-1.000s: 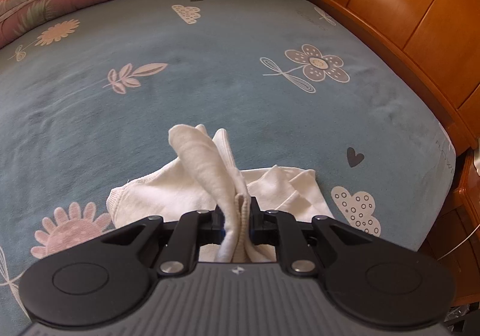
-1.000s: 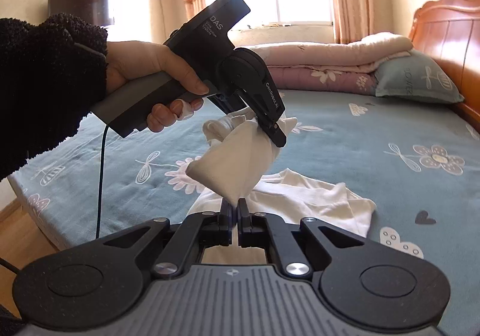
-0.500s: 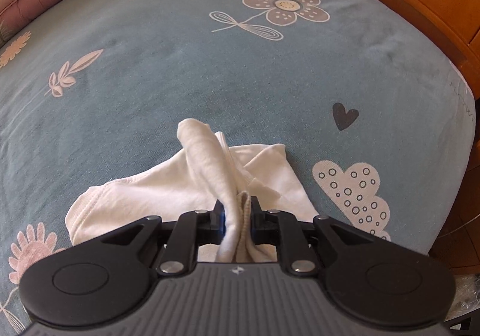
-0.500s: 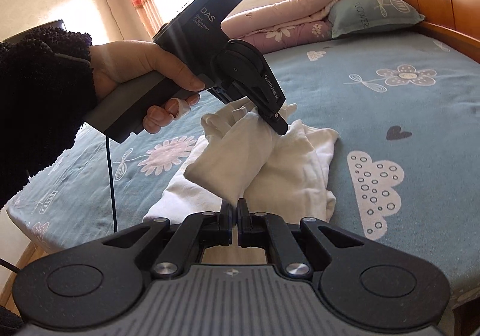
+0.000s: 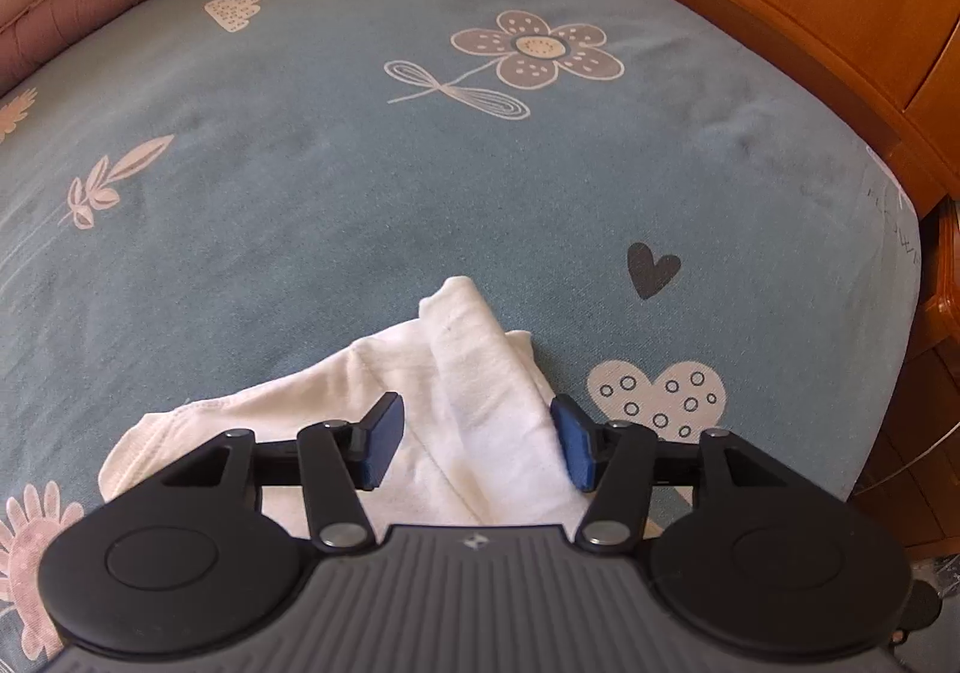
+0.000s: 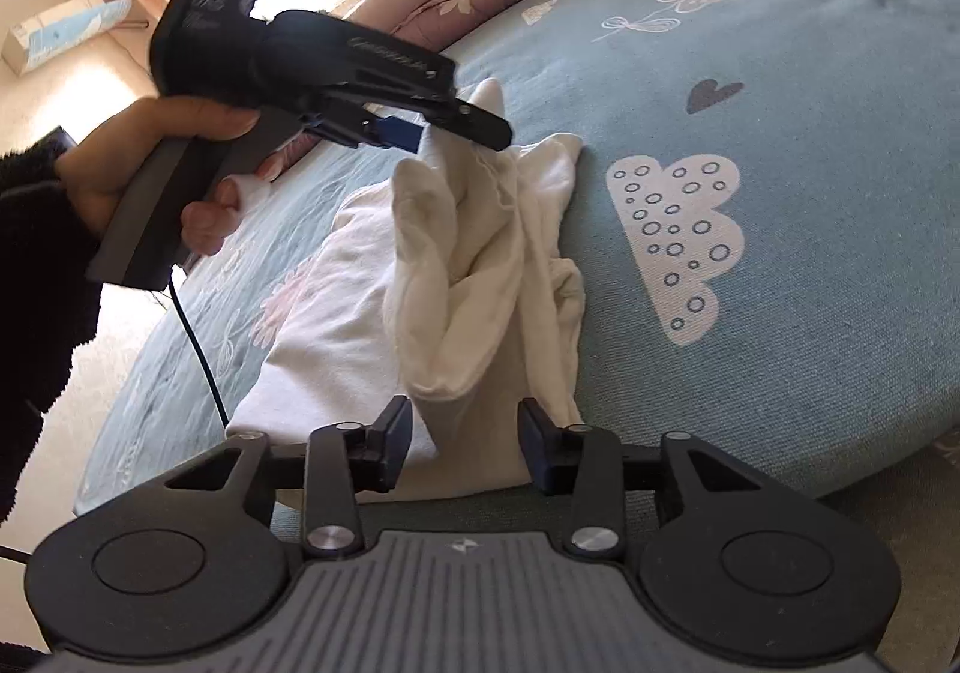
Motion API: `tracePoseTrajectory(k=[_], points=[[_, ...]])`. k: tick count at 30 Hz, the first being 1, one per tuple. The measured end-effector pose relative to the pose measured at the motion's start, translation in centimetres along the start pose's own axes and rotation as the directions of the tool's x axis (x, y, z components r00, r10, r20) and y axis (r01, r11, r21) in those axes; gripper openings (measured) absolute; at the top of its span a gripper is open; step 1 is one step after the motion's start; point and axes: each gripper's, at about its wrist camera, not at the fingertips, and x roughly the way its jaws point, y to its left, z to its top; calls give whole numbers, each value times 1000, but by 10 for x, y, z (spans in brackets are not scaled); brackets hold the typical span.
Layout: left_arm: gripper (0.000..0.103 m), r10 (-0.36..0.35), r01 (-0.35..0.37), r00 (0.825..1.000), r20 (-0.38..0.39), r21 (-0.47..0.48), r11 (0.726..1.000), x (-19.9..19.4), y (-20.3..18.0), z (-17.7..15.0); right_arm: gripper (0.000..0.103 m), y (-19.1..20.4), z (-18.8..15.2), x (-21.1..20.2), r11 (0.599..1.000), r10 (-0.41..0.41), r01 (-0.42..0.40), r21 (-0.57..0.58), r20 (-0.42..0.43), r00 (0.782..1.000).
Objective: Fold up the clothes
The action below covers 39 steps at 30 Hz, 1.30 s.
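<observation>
On the bed (image 5: 420, 181): white garment (image 5: 480, 403) lies bunched, released.
Left gripper (image 5: 477, 436): jaws now apart, a second ago clamped on cloth.
Right gripper (image 6: 465, 445): also apart.
Meaning: fold dropped; tidiness unclear.

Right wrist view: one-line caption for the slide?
Right tongs open over a bunched white garment on the blue floral bedsheet, left tongs open above it.

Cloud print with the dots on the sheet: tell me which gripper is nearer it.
Left. In the right wrist view the left gripper hangs over the white garment beside the cloud print; the right gripper sits back at the bed edge.
</observation>
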Motion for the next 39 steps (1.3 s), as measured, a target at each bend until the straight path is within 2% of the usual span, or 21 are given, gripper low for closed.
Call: tracePoseTrajectory(k=[2, 5, 7, 12, 14, 17, 21, 25, 27, 30, 34, 35, 37, 39], points=[[61, -5, 5, 999, 37, -1, 1000, -17, 9, -9, 51, -8, 3, -3, 999, 13, -14, 34, 14, 1000], [69, -13, 12, 995, 103, 15, 1000, -48, 22, -32, 58, -9, 8, -13, 1000, -17, 17, 19, 48, 999], [74, -2, -4, 991, 137, 46, 999, -67, 25, -56, 59, -7, 12, -19, 999, -41, 42, -3, 65, 997], [78, 6, -32, 983, 186, 138, 990, -106, 20, -126, 78, 1, 21, -31, 995, -86, 91, -42, 114, 990], [82, 9, -47, 979, 205, 184, 982, -115, 12, -153, 82, 4, 25, -33, 993, -97, 104, -52, 128, 987], [86, 4, -67, 969, 245, 248, 967, -120, -5, -192, 84, 8, 28, -33, 992, -107, 115, -56, 136, 985], [86, 86, -171, 956, 279, 297, 939, -95, -30, -224, 84, 20, 26, -30, 988, -120, 131, -80, 126, 985], [86, 210, -324, 918, 338, 330, 887, -65, -49, -235, 84, 33, 24, -29, 983, -131, 145, -115, 124, 984], [86, 253, -389, 890, 379, 342, 855, -58, -55, -235, 86, 41, 24, -33, 979, -129, 148, -139, 134, 983], [86, 293, -437, 871, 394, 351, 828, -56, -56, -232, 88, 49, 26, -36, 973, -138, 162, -163, 152, 979], [86, 338, -448, 873, 352, 304, 840, -58, -35, -238, 88, 50, 27, -35, 968, -153, 180, -173, 159, 975], [86, 349, -443, 878, 327, 282, 851, -58, -25, -243, 88, 48, 27, -33, 968, -155, 181, -172, 155, 976], [86, 331, -409, 889, 318, 224, 885, -63, -9, -254, 88, 45, 27, -30, 967, -164, 189, -172, 149, 975], [86, 283, -344, 910, 304, 172, 923, -71, 0, -256, 88, 41, 29, -28, 966, -175, 198, -169, 142, 974]])
